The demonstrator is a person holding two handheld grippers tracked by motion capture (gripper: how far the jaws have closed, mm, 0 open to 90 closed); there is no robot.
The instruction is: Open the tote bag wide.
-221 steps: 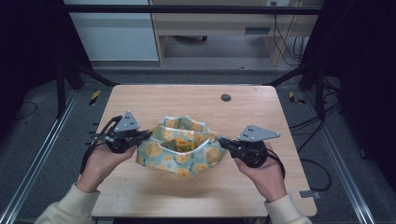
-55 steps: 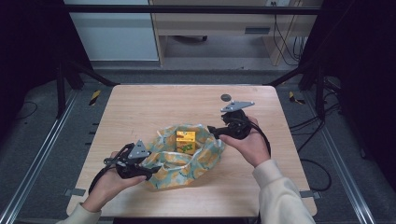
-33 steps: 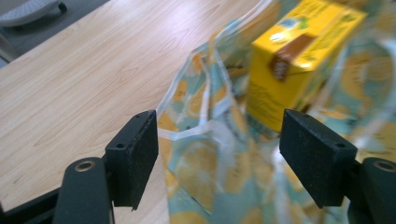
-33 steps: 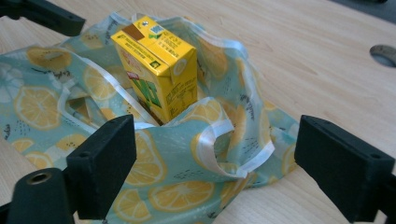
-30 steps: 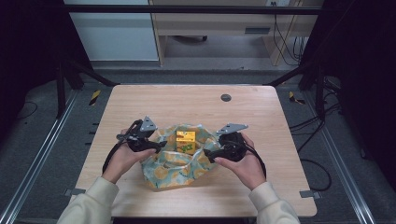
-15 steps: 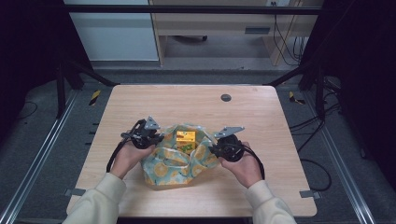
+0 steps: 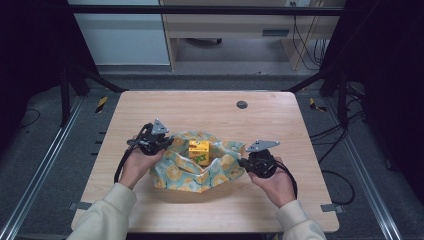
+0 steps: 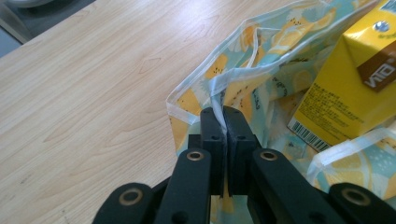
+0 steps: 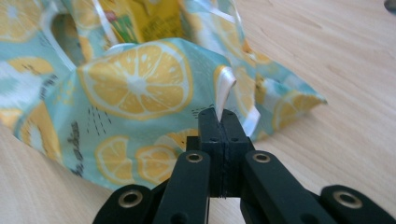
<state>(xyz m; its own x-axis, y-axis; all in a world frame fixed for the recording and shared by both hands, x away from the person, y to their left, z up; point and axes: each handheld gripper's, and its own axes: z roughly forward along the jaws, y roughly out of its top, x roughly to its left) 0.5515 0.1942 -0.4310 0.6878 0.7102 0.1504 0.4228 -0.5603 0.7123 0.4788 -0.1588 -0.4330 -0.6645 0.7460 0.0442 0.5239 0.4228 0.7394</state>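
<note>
Left gripper (image 8: 223, 114): pinched tight on the white edge of the lemon-print bag (image 7: 200, 170), so that side can be pulled.
Right gripper (image 9: 224, 116): clamped on the bag's other edge, to tug the opposite way.
Bag: lies on the counter (image 7: 200, 107) between both grippers.
Yellow drink carton (image 7: 199, 151): stands upright inside the bag.

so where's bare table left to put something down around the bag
The far half of the table is bare from the lemon-print bag back to the small dark disc near the far edge. A free strip also runs along the near edge between the sleeves. The middle is crowded: the left gripper and right gripper pinch the bag's edges, with a yellow carton inside.
</note>
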